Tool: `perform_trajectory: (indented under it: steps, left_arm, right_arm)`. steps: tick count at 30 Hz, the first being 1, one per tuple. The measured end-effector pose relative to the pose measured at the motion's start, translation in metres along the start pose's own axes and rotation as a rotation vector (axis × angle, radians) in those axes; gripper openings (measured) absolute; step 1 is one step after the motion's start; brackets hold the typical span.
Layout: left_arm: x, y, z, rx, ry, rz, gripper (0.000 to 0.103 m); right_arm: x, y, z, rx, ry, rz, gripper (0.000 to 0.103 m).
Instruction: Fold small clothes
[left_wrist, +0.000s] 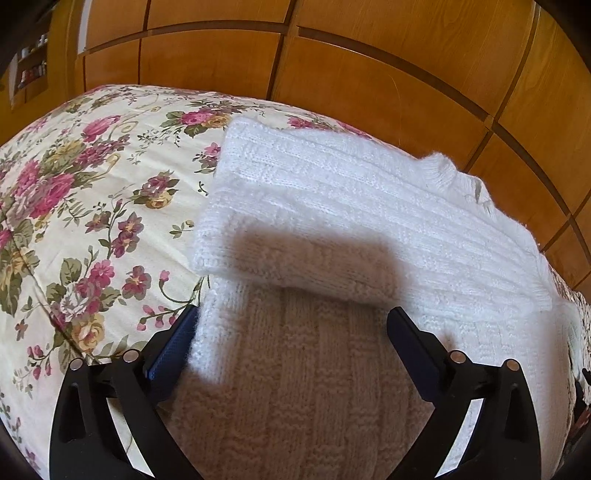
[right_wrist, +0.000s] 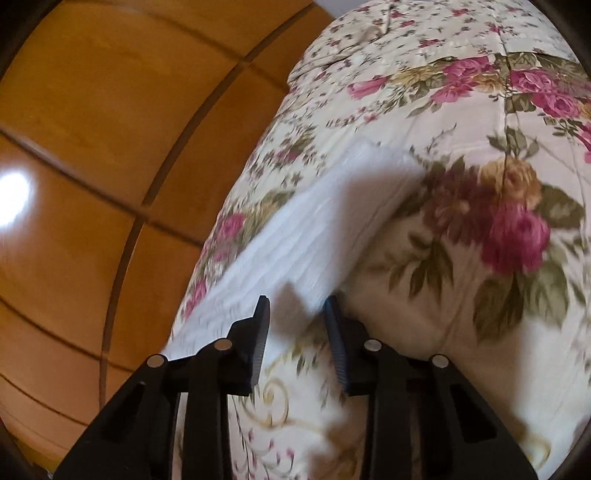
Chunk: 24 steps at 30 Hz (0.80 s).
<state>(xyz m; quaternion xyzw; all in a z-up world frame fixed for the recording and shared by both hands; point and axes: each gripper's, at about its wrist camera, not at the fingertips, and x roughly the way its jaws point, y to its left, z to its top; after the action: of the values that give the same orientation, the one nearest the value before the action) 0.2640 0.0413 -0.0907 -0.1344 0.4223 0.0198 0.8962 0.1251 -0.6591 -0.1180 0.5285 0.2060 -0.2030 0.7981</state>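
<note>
A small white knitted sweater (left_wrist: 343, 206) lies on a floral bedspread (left_wrist: 92, 206), with one part folded over onto its body. My left gripper (left_wrist: 291, 317) is open and hovers just above the sweater's near part, its fingers (left_wrist: 406, 332) either side of the knit and its shadow on the cloth. In the right wrist view the sweater (right_wrist: 314, 229) shows blurred as a white strip along the bed's edge. My right gripper (right_wrist: 297, 308) is open and empty, its fingertips (right_wrist: 263, 314) just short of the sweater's near end.
A wooden wardrobe wall (left_wrist: 369, 74) with dark grooves stands close behind the bed and also shows in the right wrist view (right_wrist: 92, 166). The bedspread (right_wrist: 480, 184) stretches off to the right of the sweater. A shelf with small items (left_wrist: 33, 70) is at the far left.
</note>
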Motion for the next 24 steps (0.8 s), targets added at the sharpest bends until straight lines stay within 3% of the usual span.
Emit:
perform_trajectory:
  steps: [4, 6, 7, 8, 13, 19, 24]
  left_arm:
    - [0.001, 0.0, 0.0, 0.0, -0.002, -0.001, 0.099]
    - [0.001, 0.0, 0.0, -0.001, -0.003, -0.003, 0.099]
    - [0.001, 0.001, 0.0, -0.001, -0.004, -0.005, 0.099]
    - [0.002, 0.001, 0.0, -0.002, -0.004, -0.008, 0.099]
    - [0.002, 0.002, 0.0, -0.008, -0.008, -0.017, 0.099]
    - [0.002, 0.004, -0.001, -0.017, -0.013, -0.029, 0.099]
    - [0.001, 0.005, 0.0, -0.019, -0.015, -0.032, 0.099]
  right_arm:
    - [0.005, -0.004, 0.015, 0.009, -0.025, -0.02, 0.029]
    - [0.01, -0.003, 0.021, 0.005, -0.032, -0.045, 0.023]
    - [0.013, -0.004, 0.024, 0.004, -0.029, -0.058, 0.012]
    - [0.014, -0.006, 0.027, 0.004, -0.021, -0.069, 0.008]
    - [0.012, 0.001, 0.045, -0.028, -0.023, -0.126, 0.007]
    - [-0.006, 0.032, 0.079, -0.12, -0.13, -0.183, 0.006]
    - [0.008, 0.063, 0.069, -0.242, -0.084, -0.283, 0.006]
